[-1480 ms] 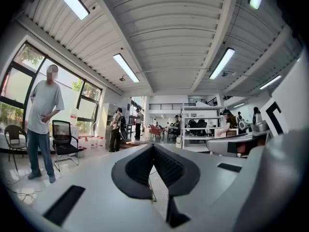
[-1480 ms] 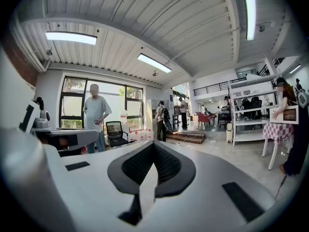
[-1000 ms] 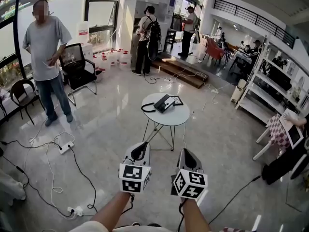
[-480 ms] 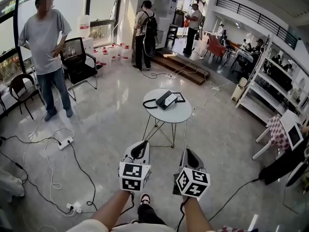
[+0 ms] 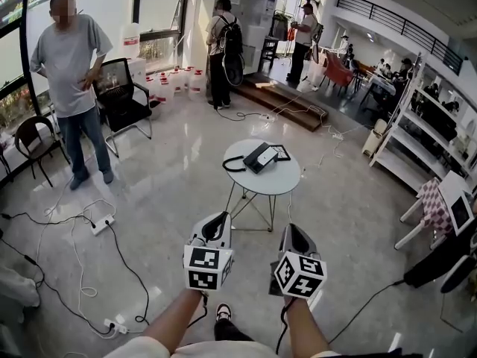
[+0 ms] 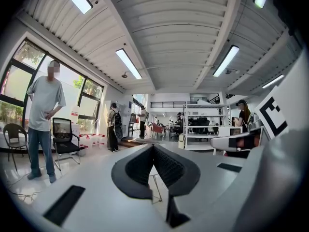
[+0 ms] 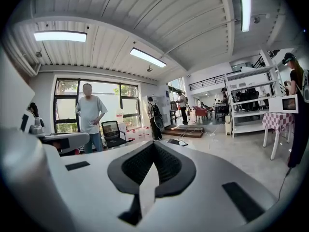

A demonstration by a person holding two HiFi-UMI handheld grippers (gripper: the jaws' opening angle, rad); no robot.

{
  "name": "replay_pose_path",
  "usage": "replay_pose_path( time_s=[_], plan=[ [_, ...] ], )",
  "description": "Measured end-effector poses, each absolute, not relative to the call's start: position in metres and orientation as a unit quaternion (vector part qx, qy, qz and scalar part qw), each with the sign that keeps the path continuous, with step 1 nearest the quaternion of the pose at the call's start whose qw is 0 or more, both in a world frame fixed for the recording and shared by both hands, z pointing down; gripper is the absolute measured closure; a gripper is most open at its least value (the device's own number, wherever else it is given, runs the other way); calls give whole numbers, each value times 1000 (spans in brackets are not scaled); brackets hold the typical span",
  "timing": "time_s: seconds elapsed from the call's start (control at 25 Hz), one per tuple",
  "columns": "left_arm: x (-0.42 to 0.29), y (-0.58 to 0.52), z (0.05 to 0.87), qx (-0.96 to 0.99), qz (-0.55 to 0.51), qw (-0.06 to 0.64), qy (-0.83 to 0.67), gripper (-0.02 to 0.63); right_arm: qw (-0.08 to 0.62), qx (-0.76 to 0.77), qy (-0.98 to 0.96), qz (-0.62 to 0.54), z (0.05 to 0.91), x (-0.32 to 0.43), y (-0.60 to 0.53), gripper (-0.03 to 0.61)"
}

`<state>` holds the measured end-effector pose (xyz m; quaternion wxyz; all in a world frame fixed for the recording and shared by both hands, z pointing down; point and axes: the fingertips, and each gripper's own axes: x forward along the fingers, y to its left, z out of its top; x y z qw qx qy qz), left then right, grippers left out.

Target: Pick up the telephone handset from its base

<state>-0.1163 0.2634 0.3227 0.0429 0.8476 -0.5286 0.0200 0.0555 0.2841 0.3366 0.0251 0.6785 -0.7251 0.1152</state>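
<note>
Head view: round white table [image 5: 282, 180] on thin metal legs stands at frame centre. On it is the black telephone base [image 5: 267, 161] with the black telephone handset [image 5: 256, 155] lying on it and a black coiled cord [image 5: 232, 165] looping off to the left. A dark flat rectangular thing [image 5: 282, 153] lies just beside the base on its right; what it is can't be told.

The white left gripper with marker cube [image 5: 220, 221] is at lower centre, and the white right gripper with marker cube [image 5: 291, 231] is just right of it. Both are held out on bare forearms, point toward the table and are well apart from the phone.

A person in a grey T-shirt [image 5: 69, 54] stands upper left, with a black office chair [image 5: 123, 99] beside them. A white power strip [image 5: 102, 224] and black cables lie on the glossy floor at left. White shelving [image 5: 417, 129] is at right.

Left gripper view: the left gripper [image 6: 153, 146] has its dark ribbed pads [image 6: 169, 167] meeting at the tips with nothing between them. The grey-shirt person [image 6: 44, 105] and chair [image 6: 63, 135] are at left. The telephone is not visible.

Right gripper view: the right gripper [image 7: 154, 143] has its jaws together and empty. The same person [image 7: 90, 114] and chair [image 7: 112, 130] are left of centre, and the shelving [image 7: 248, 105] is at right.
</note>
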Motion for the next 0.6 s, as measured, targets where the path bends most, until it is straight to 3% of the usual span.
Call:
replay_pose_path(
  time_s=[0.6],
  plan=[
    [-94,168,325,846,30,39,-531,597,23,679,-723,124,338,82,187,555]
  ],
)
